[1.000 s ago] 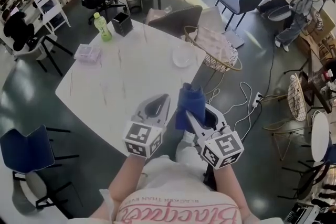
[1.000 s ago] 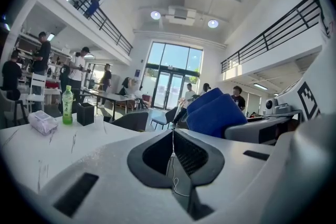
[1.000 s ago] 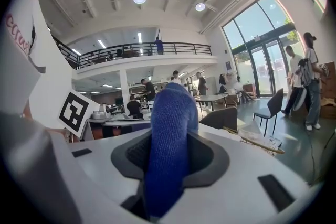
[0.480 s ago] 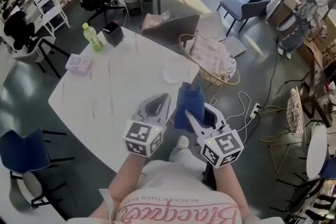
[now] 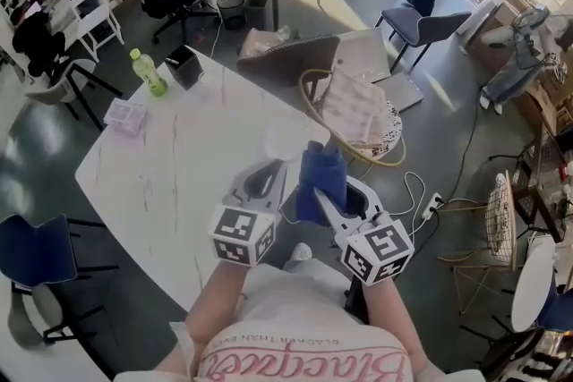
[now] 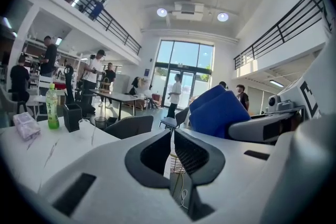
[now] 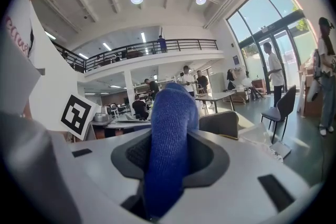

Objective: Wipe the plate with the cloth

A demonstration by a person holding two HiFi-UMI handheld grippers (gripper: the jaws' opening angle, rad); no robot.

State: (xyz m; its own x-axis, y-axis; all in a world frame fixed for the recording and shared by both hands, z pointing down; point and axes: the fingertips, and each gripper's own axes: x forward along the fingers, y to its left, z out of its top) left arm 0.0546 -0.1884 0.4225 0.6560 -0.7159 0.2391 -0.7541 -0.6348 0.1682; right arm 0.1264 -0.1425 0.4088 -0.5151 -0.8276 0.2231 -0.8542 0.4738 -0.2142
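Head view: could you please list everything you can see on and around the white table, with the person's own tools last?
table: one, white marble, centre
bottle: one, green, table's far left corner
box: one, black, beside the bottle
packet: one, pale lilac, near table's left edge
plate: one, pale and translucent, table's right edge, ahead of the tools
basket: one, wicker, on the floor right of the table, pale fabric inside
grey chair: one, far side of table
blue chair: one, lower left
cloth: one, blue, clamped in right tool
left tool: one, white, shut, empty
right tool: one, white, shut on cloth
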